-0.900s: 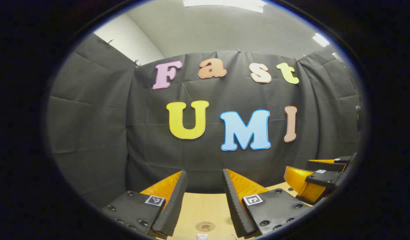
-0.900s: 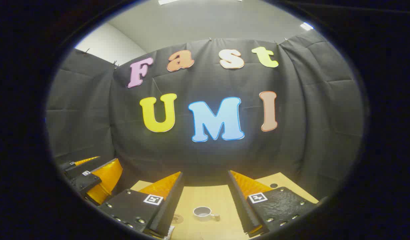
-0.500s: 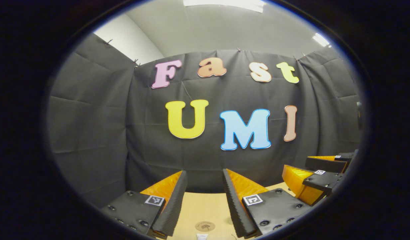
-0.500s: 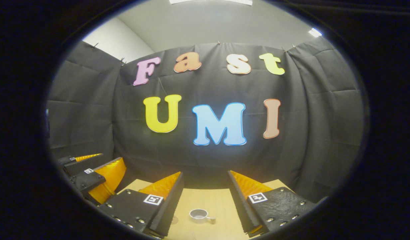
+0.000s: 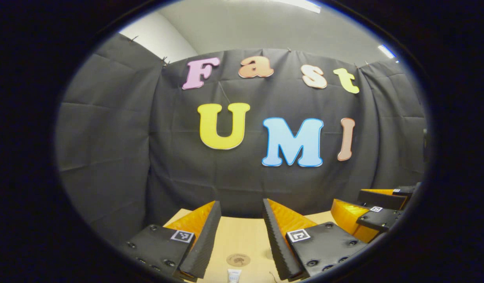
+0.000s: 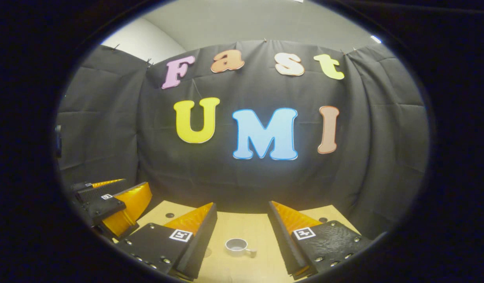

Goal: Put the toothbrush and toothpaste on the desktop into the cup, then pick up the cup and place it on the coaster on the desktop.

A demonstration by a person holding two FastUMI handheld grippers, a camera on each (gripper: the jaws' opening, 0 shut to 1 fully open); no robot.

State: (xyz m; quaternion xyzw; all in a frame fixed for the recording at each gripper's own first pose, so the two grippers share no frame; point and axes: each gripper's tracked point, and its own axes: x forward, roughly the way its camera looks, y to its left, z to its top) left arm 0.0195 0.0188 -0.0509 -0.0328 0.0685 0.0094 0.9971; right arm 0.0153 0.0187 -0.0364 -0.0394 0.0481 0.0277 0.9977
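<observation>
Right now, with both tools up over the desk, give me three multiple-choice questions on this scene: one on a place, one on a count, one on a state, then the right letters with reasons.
1. In the right gripper view, where is the cup?
A. on the desktop between that tool's fingers
B. held in the tool
C. on the coaster

2. How many coasters show in the left gripper view?
A. none
B. one
C. three

3. How does the left tool stand?
A. shut on the toothpaste
B. shut on nothing
C. open

Answers: 1 A, the cup sits on bare wood, touched by nothing. 2 B, a single round coaster lies on the desk. 3 C, a wide gap parts its fingers and nothing is between them.
</observation>
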